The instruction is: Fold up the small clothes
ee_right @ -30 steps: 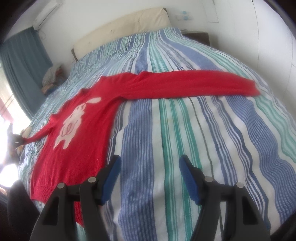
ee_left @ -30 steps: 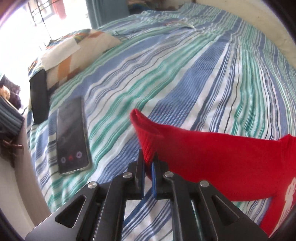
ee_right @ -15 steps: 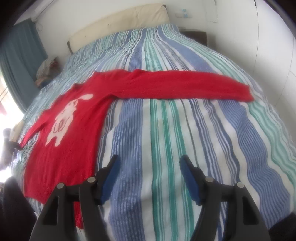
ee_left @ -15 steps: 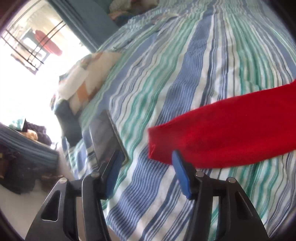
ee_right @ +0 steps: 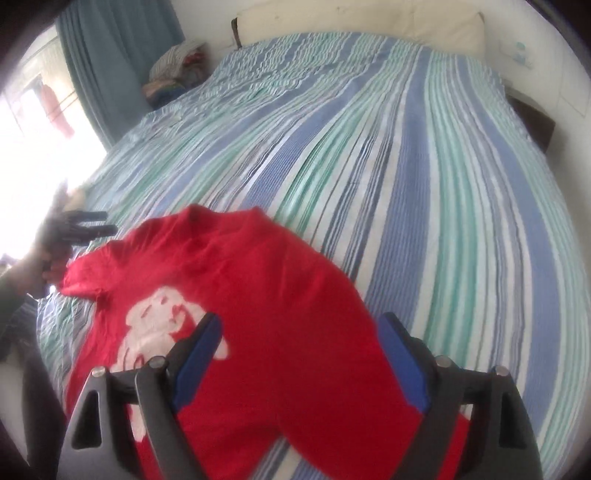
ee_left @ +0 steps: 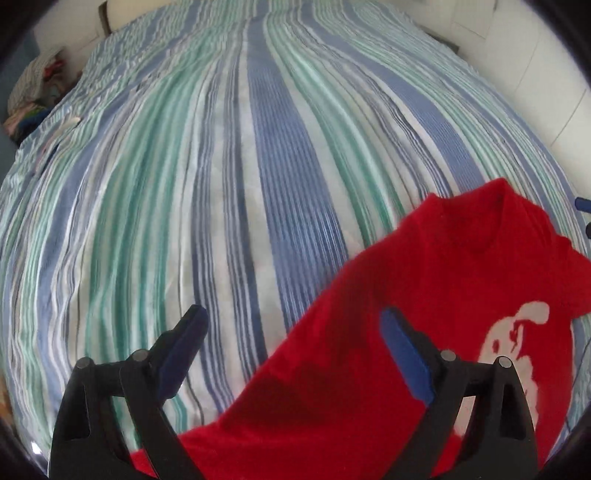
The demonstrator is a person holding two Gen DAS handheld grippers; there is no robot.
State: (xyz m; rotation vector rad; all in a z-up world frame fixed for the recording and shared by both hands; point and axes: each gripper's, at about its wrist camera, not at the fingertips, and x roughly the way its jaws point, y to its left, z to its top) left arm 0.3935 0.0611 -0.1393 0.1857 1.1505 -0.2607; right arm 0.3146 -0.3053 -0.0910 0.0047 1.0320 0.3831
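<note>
A small red sweater [ee_left: 424,325] with a white rabbit print [ee_left: 513,343] lies on the striped bed, sleeves spread. My left gripper [ee_left: 291,343] is open and empty, hovering over the sweater's left sleeve and shoulder. In the right wrist view the sweater [ee_right: 266,306] lies under my right gripper [ee_right: 299,350], which is open and empty over its body and right sleeve. The rabbit print [ee_right: 159,328] sits left of the right gripper's fingers. The left gripper [ee_right: 81,225] shows at the far left of that view, beside the sweater's edge.
The blue, green and white striped bedsheet [ee_left: 258,147] fills both views. A pile of clothes [ee_right: 177,74] sits at the bed's far left corner by a blue curtain [ee_right: 114,59]. A cream headboard [ee_right: 369,18] and white wall lie beyond.
My left gripper let go of the sleeve cuff, opened, and swung right over the sweater's shoulder. My right gripper moved left from bare sheet to above the sweater's body.
</note>
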